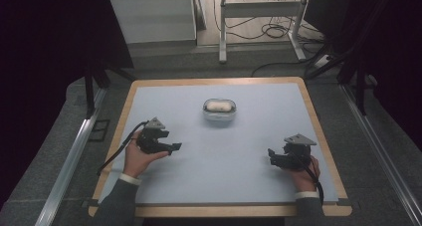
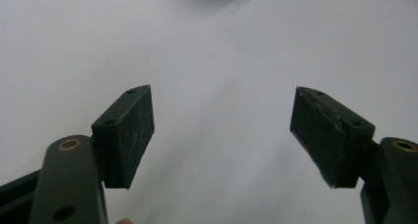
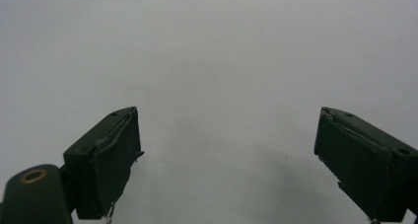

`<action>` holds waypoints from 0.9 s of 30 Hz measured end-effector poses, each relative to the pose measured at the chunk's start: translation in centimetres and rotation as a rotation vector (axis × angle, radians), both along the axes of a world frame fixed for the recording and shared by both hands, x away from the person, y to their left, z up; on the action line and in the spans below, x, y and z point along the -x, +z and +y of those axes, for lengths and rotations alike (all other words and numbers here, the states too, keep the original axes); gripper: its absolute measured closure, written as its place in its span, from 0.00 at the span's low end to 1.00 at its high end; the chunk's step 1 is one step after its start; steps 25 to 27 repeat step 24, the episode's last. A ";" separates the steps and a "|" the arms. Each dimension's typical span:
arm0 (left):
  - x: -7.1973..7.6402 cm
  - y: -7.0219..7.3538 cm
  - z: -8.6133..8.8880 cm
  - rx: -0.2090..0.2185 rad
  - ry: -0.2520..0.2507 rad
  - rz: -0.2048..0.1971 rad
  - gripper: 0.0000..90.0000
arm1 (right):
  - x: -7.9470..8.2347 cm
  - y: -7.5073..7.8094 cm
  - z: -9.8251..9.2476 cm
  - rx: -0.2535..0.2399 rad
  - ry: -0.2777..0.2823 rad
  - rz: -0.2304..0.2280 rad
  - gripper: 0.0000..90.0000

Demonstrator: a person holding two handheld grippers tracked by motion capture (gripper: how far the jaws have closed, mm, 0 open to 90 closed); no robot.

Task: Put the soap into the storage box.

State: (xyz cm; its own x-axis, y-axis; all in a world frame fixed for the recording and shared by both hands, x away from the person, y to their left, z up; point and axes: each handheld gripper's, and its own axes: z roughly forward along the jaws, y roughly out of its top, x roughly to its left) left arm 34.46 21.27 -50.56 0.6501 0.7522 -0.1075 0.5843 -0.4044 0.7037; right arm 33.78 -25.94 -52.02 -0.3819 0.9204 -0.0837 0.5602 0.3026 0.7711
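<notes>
High view looks forward and down over the whole table [image 1: 149, 94] from 6 o'clock. Each gripper view sits close above the surface, facing inward; all share the tabletop.

This looks like a lab or test workspace — a recording rig, not a home. The landmark is the square table with a pale blue-grey top and light wooden rim [image 1: 219, 161]. Beyond its far edge stand a white metal desk frame [image 1: 259, 17] and loose black cables [image 1: 268, 32] on grey carpet [image 1: 164, 61]. Black stands [image 1: 92, 86] and aluminium rails [image 1: 67, 161] flank the table — dark curtains beside.
</notes>
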 end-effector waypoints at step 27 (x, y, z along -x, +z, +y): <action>3.9 -2.4 3.8 0.050 0.080 -0.009 0.25 | -0.1 -0.1 0.4 0.019 0.007 -0.003 0.11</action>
